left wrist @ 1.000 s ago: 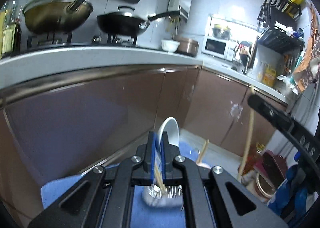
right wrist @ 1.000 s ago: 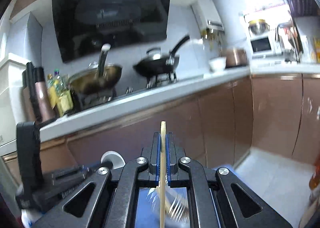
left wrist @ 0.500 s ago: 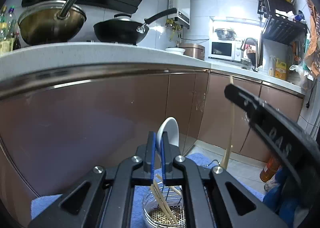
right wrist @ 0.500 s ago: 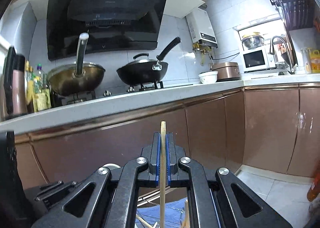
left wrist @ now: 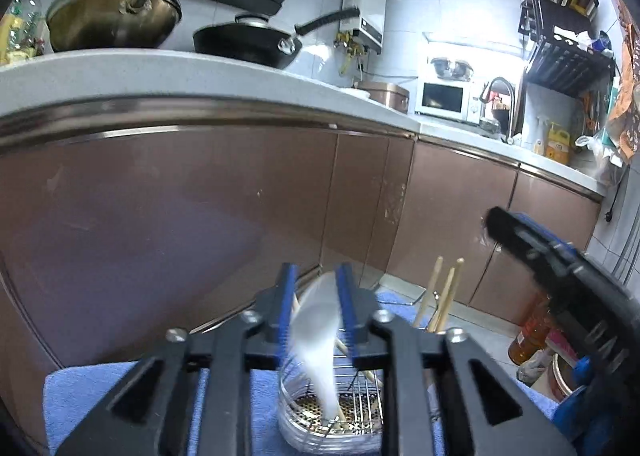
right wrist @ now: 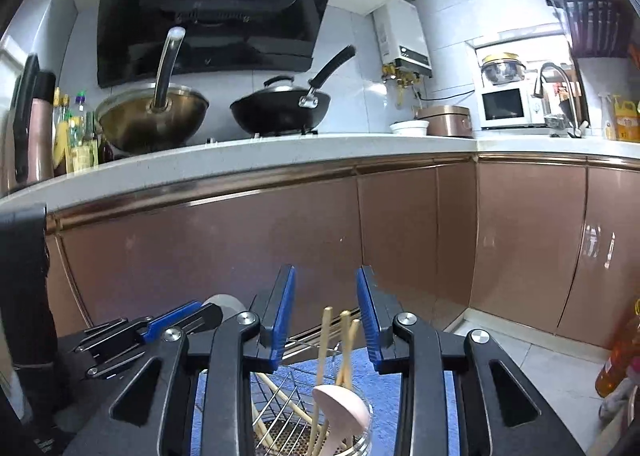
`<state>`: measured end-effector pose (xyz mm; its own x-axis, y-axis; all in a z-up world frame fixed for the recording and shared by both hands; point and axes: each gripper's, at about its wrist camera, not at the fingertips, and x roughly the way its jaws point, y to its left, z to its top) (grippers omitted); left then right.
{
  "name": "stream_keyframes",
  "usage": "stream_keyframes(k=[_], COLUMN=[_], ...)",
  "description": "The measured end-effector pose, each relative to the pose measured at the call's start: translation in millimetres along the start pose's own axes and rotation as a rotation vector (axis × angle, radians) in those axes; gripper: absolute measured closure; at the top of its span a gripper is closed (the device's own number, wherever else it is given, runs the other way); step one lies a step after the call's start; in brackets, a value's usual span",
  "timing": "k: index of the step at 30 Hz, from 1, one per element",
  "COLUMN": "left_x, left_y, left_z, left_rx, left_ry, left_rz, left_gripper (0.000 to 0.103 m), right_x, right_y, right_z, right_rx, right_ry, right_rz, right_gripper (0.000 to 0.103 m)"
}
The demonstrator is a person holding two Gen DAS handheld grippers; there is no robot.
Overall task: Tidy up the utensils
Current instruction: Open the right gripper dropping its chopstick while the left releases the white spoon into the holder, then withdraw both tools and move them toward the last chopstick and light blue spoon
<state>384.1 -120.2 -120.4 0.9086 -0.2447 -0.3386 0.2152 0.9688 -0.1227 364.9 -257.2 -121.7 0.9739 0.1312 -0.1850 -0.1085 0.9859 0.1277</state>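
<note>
Jaws of the left claw (left wrist: 314,312) have just spread, a blurred white spoon (left wrist: 320,344) loose between them above the wire basket (left wrist: 352,412). Right claw (right wrist: 326,312) likewise just parted, chopsticks (right wrist: 324,340) standing free in the basket.

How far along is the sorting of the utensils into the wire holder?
Done: chopsticks and a pink spoon stand in the wire holder. In hand: nothing is gripped. The left gripper and right gripper have just been opening; a blurred white spoon seems to drop between the left jaws, and the chopsticks stand free between the right. Left: no other loose utensil shows.
</note>
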Motion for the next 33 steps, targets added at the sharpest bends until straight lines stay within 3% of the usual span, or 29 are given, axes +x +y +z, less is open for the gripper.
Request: stream_keyframes(k=[2,5,12,23,33], left_x=[-12.8,-34.2,-91.0,-173.9,-230.5], left_y=[3.3,10.5,22.9,39.7,71.6], left_z=[6.5,14.8,22.1,16.9,11.2], left_rx=[-0.009,-0.036,-0.049,0.002,-0.041], left_ry=[-0.012,-0.027,-0.044,-0.057,-0.054], left_rz=[-0.004,-0.001,0.053,0.152,0.168], left_gripper=[0.077,0.064,0.054,0.043,0.036], right_x=[-13.8,-35.9,-90.9,-177.1,-231.8], right_y=[-3.7,-6.2,-8.9,-11.2,-19.0], right_z=[7.8,17.4,25.0,20.1,6.0], right_rx=[0.014,0.015,0.004,0.019,0.097], right_ry=[-0.008,-0.012,0.0,0.028,0.035], right_rz=[-0.01,-0.04,-0.102,-0.15,-0.181], right_gripper=[0.071,0.071,0.065,0.057,0.051])
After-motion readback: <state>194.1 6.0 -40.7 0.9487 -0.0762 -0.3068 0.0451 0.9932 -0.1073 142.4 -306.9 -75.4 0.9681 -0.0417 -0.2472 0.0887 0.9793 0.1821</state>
